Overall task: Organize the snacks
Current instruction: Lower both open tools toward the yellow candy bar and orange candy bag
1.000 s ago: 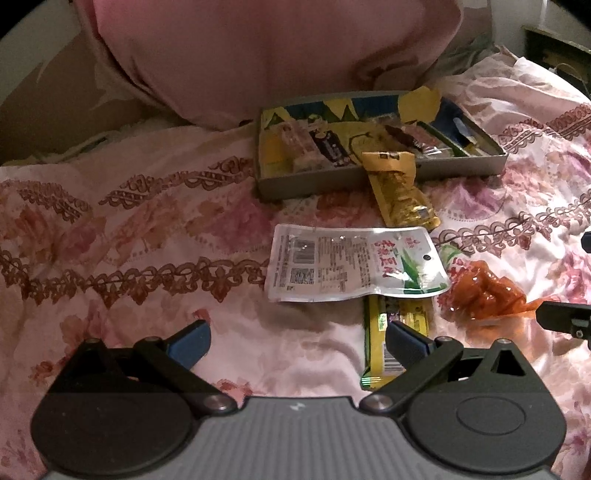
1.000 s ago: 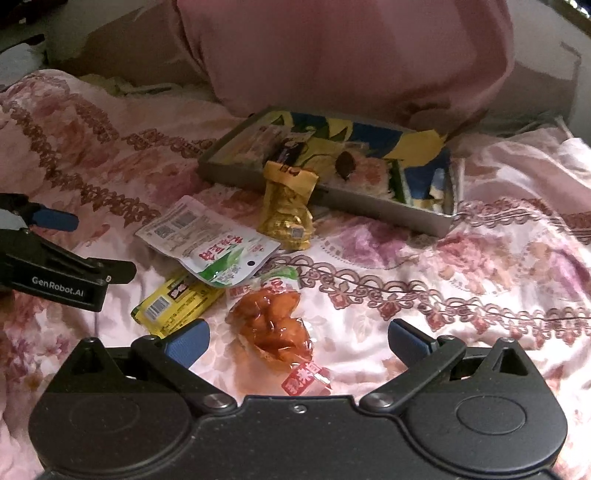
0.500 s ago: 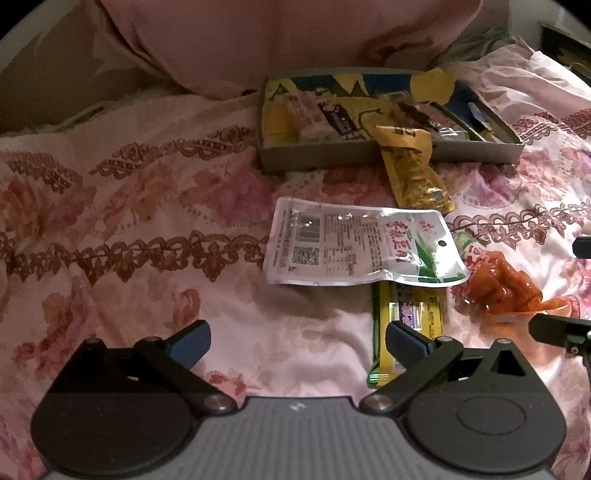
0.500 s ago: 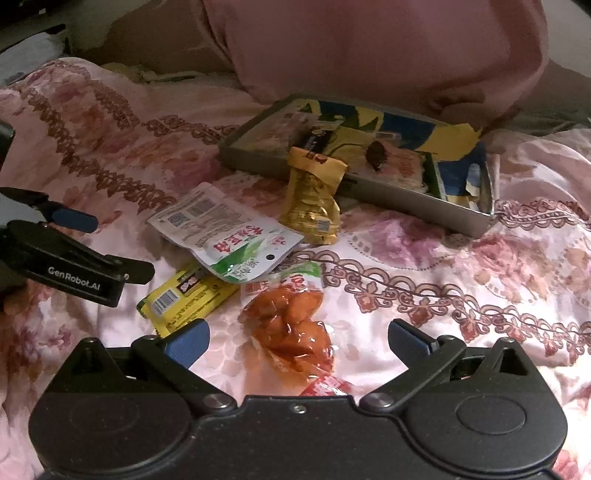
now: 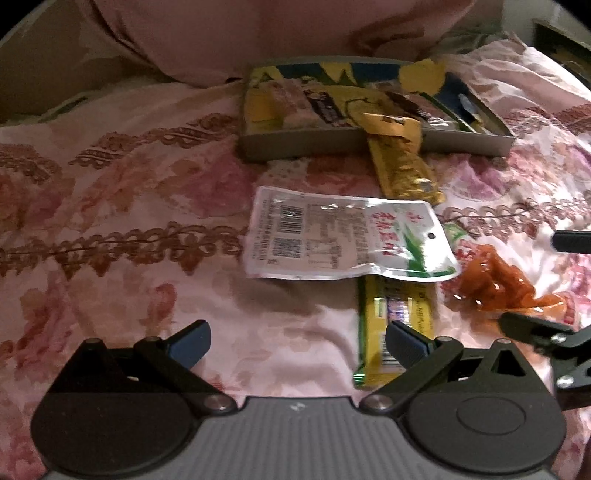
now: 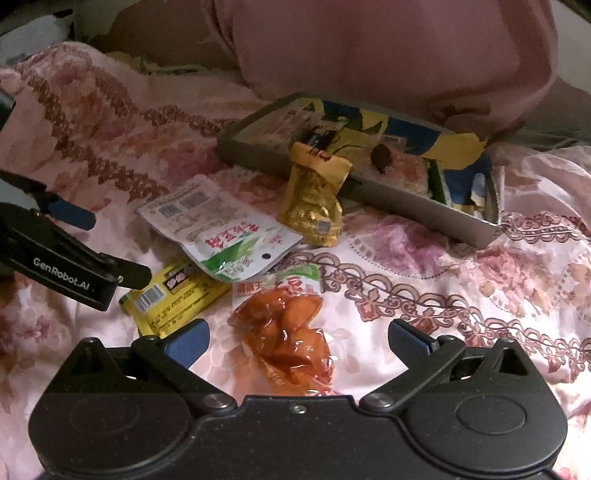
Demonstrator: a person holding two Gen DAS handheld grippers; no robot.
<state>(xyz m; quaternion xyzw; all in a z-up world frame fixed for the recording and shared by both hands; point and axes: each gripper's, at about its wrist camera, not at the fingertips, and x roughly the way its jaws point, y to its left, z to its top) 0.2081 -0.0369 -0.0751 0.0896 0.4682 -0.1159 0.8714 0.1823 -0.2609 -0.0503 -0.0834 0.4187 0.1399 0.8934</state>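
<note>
The left wrist view shows a floral pink bedspread (image 5: 122,206) with a pink pillow (image 5: 295,33) at its far end, and before the pillow lies a shallow grey tray (image 5: 306,149) that already holds several snack packets. Against the tray's front wall leans a golden snack pouch (image 5: 404,173), nearer lies a white-and-green packet (image 5: 343,240) which covers one end of a yellow bar wrapper (image 5: 393,325), and just beside them is a clear bag of orange pieces (image 6: 288,332). The left gripper (image 5: 297,341) and the right gripper (image 6: 297,338) both have their fingers wide apart and hold nothing; the right one hangs just over the orange bag.
</note>
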